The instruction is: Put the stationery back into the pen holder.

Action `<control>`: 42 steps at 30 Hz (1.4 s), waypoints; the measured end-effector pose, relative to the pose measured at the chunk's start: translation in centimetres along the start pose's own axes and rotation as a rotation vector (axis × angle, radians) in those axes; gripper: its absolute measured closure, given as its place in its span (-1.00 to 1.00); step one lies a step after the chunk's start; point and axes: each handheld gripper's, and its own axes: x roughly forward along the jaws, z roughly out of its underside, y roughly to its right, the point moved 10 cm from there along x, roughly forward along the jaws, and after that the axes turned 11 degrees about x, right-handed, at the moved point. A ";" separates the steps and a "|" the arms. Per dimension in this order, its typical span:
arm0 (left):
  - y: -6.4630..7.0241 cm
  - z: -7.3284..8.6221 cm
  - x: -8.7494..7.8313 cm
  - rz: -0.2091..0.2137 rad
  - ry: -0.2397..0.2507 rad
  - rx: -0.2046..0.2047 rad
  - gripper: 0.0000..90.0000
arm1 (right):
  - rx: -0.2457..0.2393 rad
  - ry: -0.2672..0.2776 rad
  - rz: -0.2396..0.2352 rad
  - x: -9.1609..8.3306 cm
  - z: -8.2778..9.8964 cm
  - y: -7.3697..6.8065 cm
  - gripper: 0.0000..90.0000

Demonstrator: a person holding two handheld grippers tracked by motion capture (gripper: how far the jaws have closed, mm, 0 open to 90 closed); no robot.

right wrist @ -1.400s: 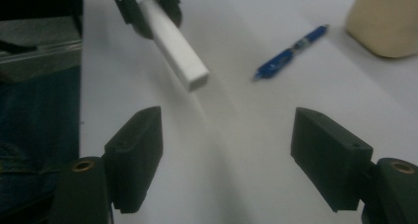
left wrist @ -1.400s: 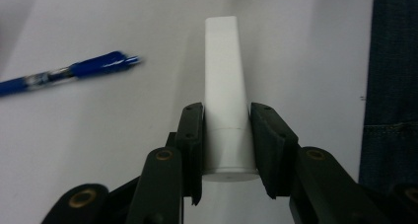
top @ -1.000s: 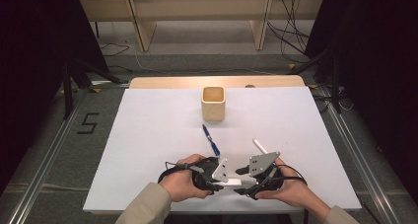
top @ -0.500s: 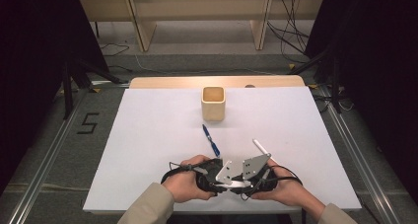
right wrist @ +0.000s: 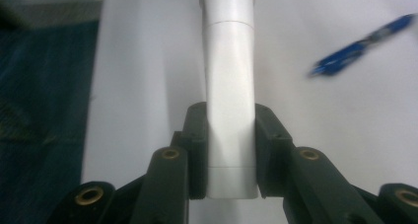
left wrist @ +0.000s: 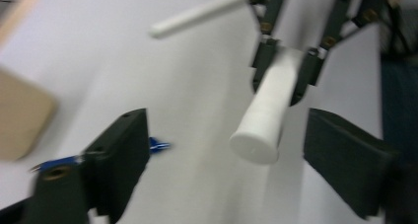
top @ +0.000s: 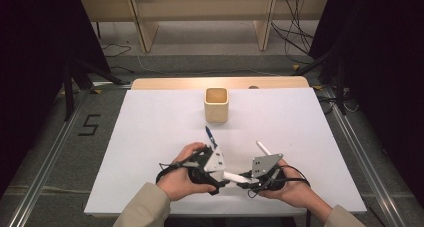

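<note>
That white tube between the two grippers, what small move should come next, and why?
Probably draw the left gripper clear of the white tube. Its jaws have just opened and stand apart from the tube, while the right gripper is clamped on it, so the handover looks done.

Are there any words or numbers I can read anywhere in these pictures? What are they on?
"5": a dark number marked on the grey floor, left of the white table.
The white marker, the blue pen and the wooden cup show no writing that can be read; the gripper views are blurred.
</note>
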 end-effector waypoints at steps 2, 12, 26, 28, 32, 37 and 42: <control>-1.5 0.3 -0.9 -0.066 0.068 -0.076 -0.62 | 0.016 0.039 0.021 -0.3 -0.4 0.5 0.59; -3.2 2.1 0.0 -0.174 0.194 -0.386 -0.33 | 0.213 0.421 0.177 -2.4 -3.4 3.9 0.59; -2.9 -1.0 1.1 -0.097 0.381 -0.576 -0.03 | 0.221 0.465 0.153 -1.3 -4.3 3.3 0.59; -3.1 -1.1 1.0 -0.098 0.399 -0.592 0.02 | 0.215 0.464 0.152 -1.1 -4.3 3.2 0.59; -3.2 -1.2 1.1 -0.089 0.426 -0.631 0.06 | 0.211 0.460 0.147 -0.7 -4.5 2.9 0.59; -3.1 -1.6 1.1 -0.068 0.463 -0.665 0.11 | 0.206 0.448 0.147 -0.4 -4.4 2.7 0.59; -3.2 -1.7 1.2 -0.069 0.479 -0.684 0.15 | 0.202 0.449 0.146 -0.3 -4.5 2.6 0.59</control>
